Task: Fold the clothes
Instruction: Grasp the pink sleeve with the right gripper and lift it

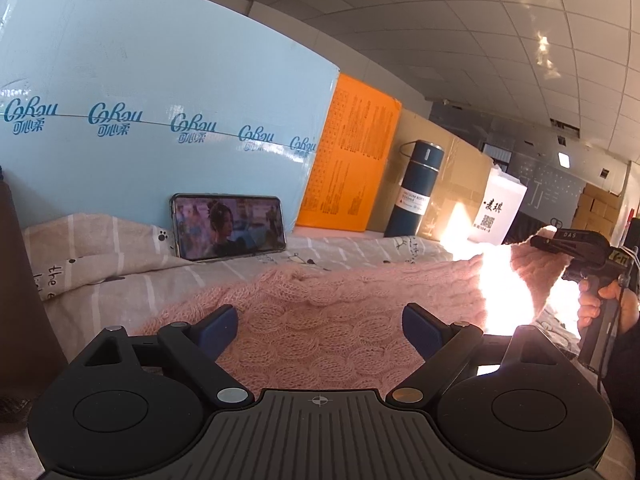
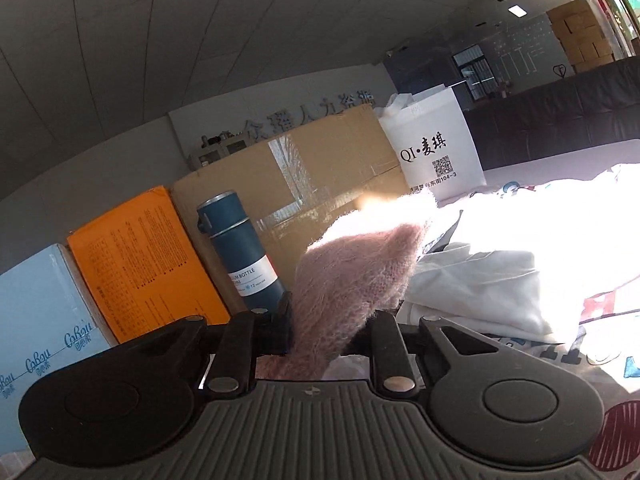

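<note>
Pink sweater (image 2: 352,264) in right claw (image 2: 332,320)

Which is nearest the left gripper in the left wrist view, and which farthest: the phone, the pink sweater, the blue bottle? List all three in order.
1. Pink sweater: lies right between the open fingers of the left gripper.
2. Phone: propped behind, left of centre.
3. Blue bottle: upright at the back, to the right.
</note>
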{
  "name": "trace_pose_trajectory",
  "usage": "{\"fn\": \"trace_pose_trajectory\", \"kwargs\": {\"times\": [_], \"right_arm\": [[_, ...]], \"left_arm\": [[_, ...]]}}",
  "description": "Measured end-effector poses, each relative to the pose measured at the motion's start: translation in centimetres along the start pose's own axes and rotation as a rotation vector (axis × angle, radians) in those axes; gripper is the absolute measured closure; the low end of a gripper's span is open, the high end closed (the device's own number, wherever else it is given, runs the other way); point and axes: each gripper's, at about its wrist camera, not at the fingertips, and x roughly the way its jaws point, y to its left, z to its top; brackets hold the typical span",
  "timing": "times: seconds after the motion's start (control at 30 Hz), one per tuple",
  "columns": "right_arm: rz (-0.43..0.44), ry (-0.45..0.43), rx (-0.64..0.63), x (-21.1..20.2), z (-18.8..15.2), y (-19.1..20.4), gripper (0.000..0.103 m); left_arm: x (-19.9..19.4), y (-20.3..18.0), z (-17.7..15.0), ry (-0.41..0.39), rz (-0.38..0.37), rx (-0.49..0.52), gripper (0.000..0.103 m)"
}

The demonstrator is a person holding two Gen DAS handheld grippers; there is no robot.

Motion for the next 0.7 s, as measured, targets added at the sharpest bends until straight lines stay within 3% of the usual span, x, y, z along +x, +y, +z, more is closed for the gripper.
{"fn": "trace_pose_trajectory", "kwargs": {"times": [0.1,0.2,0.3,0.47,0.7], "right_arm": [[-0.067,-0.025,-0.007,-0.9,0.8,-0.2,0.085],[-0.152,0.007,-0.077,0.0,0.1,0.0,0.085],[-0.166,0.011,-0.179,0.4,-1.4,1.4,0.085],[-0.088,-0.015,-0.348,-0.5,-2.6,4.4,0.085],[0.084,0.042,-0.525,-2.0,-5.0,8.1,0.084]], "left_arm": [[-0.3,0.1,0.2,-0.03,0.006,-0.013,0.011],[-0.3,0.4,0.3,-0.035,0.019,-0.03,0.011],[-0.2,0.6,0.3,-0.028,0.029,-0.042,0.011],[0.0,0.8,0.2,-0.022,0.029,-0.047,0.011],[0.1,1.0,0.1,-0.014,0.029,-0.057,0.011]]}}
